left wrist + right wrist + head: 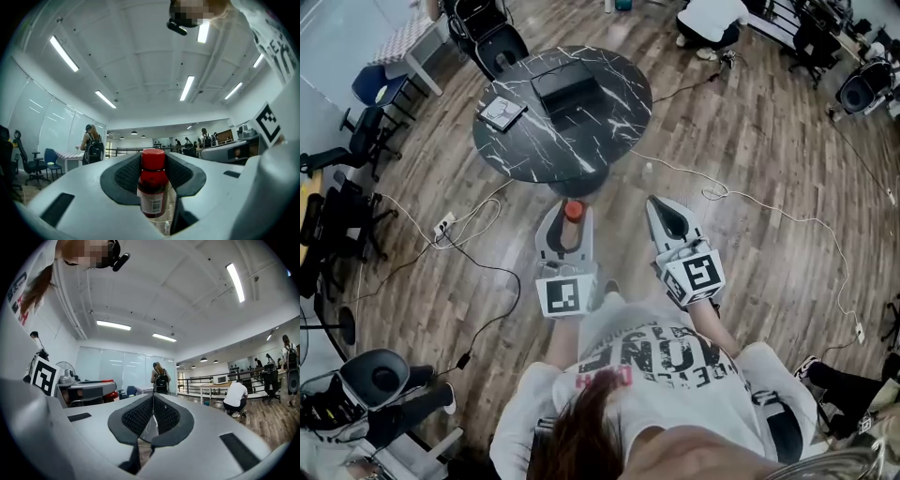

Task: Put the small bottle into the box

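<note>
Left tool (566,217): clenched on the small dark bottle with a red cap (152,187), which stands upright between its pads.
Right tool (667,214): pads pressed together, nothing between them.
Box: black rectangular box (567,86) lies on the round black marble-look desk (614,127), well apart from the bottle.
Beside box: flat grey square item (502,112).
Floor: wooden floor (750,122), with white cables (713,193) trailing near the desk's foot.
Background: person crouching (711,19) past the desk.
</note>
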`<state>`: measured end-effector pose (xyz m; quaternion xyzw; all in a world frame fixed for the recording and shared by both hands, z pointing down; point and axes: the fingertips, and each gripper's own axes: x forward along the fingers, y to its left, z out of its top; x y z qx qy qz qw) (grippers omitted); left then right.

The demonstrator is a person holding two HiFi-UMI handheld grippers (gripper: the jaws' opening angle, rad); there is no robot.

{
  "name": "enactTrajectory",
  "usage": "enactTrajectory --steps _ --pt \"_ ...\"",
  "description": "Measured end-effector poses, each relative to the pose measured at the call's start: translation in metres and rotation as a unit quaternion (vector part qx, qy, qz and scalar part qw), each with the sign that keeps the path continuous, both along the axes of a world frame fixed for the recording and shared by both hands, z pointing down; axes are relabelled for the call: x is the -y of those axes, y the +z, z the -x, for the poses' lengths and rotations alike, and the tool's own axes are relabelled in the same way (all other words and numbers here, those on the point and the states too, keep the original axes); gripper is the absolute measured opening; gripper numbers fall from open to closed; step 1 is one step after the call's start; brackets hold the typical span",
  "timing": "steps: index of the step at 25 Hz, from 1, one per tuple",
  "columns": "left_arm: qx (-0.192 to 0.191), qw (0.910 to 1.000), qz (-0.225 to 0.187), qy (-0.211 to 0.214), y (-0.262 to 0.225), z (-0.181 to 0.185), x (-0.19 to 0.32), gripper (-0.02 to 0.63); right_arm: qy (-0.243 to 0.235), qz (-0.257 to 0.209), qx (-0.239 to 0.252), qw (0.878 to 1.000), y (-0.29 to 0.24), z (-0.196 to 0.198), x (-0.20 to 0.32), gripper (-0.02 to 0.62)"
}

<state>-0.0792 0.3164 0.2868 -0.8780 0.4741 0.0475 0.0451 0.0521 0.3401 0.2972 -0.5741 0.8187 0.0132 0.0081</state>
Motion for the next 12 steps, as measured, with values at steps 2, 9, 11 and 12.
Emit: enactTrajectory --steps 2,9,11,12 --pt "-0.001 1.0000 0.000 0.004 0.000 0.003 0.017 0.147 0.004 0.006 -0.003 1.000 0.003 0.004 0.015 0.002" --pt "-0.003 0.9999 0.002 0.013 -0.001 0.012 0.057 0.147 0.011 0.015 -0.001 1.000 0.010 0.015 0.050 0.002" --pt "-0.001 0.9999 0.004 0.012 -0.001 0.016 0.065 0.147 0.013 0.014 0.000 1.000 0.009 0.016 0.056 0.002" --pt "-0.001 0.9999 0.004 0.011 -0.001 0.018 0.068 0.147 0.015 0.014 0.000 1.000 0.009 0.017 0.059 0.002"
